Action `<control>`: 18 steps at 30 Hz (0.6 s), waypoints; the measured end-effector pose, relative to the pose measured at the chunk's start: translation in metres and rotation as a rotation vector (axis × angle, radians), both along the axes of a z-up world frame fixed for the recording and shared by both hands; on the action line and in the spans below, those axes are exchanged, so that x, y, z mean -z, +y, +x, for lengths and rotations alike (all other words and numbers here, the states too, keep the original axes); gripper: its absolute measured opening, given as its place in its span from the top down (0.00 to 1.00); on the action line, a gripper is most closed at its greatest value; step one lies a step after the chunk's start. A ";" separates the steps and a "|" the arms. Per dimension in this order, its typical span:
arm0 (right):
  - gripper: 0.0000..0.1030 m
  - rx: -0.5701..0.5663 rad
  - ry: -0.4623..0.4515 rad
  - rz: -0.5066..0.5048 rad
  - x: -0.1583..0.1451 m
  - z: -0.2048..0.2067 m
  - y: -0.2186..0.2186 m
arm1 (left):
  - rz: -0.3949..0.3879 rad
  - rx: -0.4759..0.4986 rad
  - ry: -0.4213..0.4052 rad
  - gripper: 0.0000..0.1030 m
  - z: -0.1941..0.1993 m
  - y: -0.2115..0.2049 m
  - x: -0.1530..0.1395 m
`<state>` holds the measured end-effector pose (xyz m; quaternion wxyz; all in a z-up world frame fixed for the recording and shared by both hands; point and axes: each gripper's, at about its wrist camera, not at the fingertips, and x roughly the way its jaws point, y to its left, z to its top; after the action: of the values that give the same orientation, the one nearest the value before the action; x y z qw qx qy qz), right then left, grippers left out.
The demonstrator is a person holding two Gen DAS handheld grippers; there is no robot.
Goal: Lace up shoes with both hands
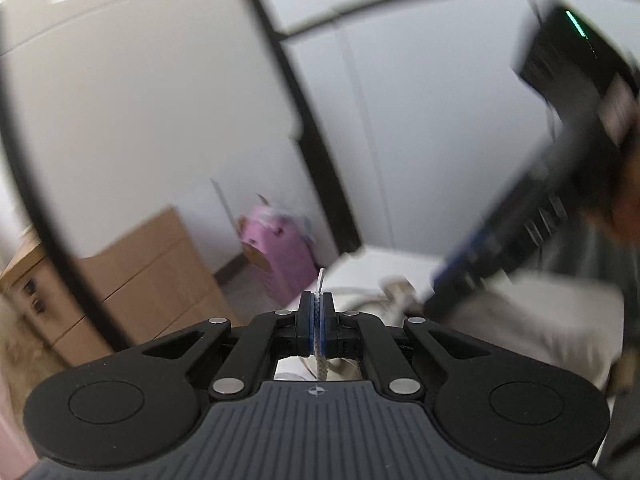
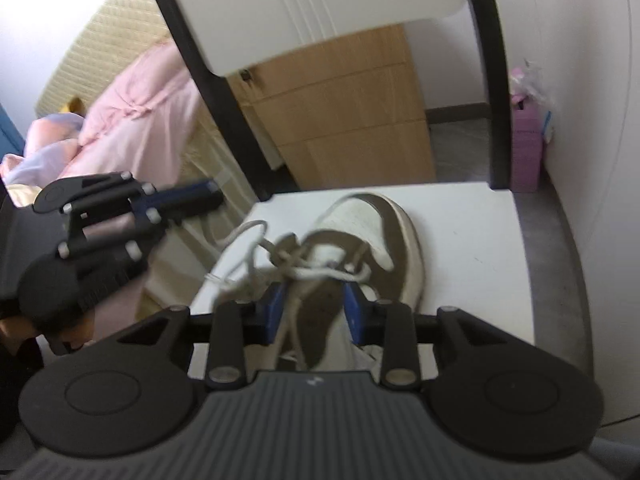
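the left wrist view shows what the right one cannot: the left claw (image 1: 318, 312) is clamped together on a white shoelace (image 1: 320, 344), whose stiff tip (image 1: 321, 280) sticks out just past the pads. beyond that claw's right side, blurred, lie the sneaker (image 1: 394, 294) and the right claw's dark body (image 1: 532, 200), which blocks much of that side.

the right wrist view gives the plain look at the task's thing: a white and olive-brown sneaker (image 2: 360, 240) lies on a white chair seat (image 2: 472, 240), straight ahead of the right claw (image 2: 316, 306) with its toe pointing away. the right claw's blue pads (image 2: 274, 308) stand apart, over the shoe's tongue, with loose lace strands (image 2: 304, 274) running between them; the pads do not press on any. a lace loop (image 2: 244, 236) trails off toward the claw's left, where the left claw (image 2: 208, 196) hangs beside the seat edge.

further ahead stand the chair's black frame (image 2: 216, 92) and white backrest (image 2: 312, 8), a wooden drawer cabinet (image 2: 344, 120), a pink bin (image 2: 526, 152) to the far right and a bed with pink bedding (image 2: 140, 120) to the left.
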<state>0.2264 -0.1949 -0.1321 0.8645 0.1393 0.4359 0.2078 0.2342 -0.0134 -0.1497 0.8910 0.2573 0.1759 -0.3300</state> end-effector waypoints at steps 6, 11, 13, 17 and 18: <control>0.67 0.225 0.144 0.320 0.029 -0.006 -0.042 | 0.135 0.105 -0.033 0.97 -0.013 -0.026 0.022; 0.67 0.367 0.245 0.562 0.051 -0.014 -0.066 | 0.208 0.128 -0.045 0.97 -0.018 -0.034 0.034; 0.67 0.398 0.270 0.620 0.055 -0.016 -0.071 | 0.218 0.130 -0.040 0.97 -0.017 -0.034 0.037; 0.67 0.414 0.289 0.654 0.058 -0.017 -0.075 | 0.235 0.139 -0.047 0.97 -0.018 -0.036 0.042; 0.67 0.417 0.293 0.660 0.059 -0.017 -0.076 | 0.240 0.141 -0.051 0.97 -0.019 -0.036 0.042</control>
<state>0.2095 -0.2704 -0.1907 0.7258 0.5224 0.4268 0.1348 0.2154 -0.0498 -0.1921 0.8325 0.3822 0.1730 -0.3619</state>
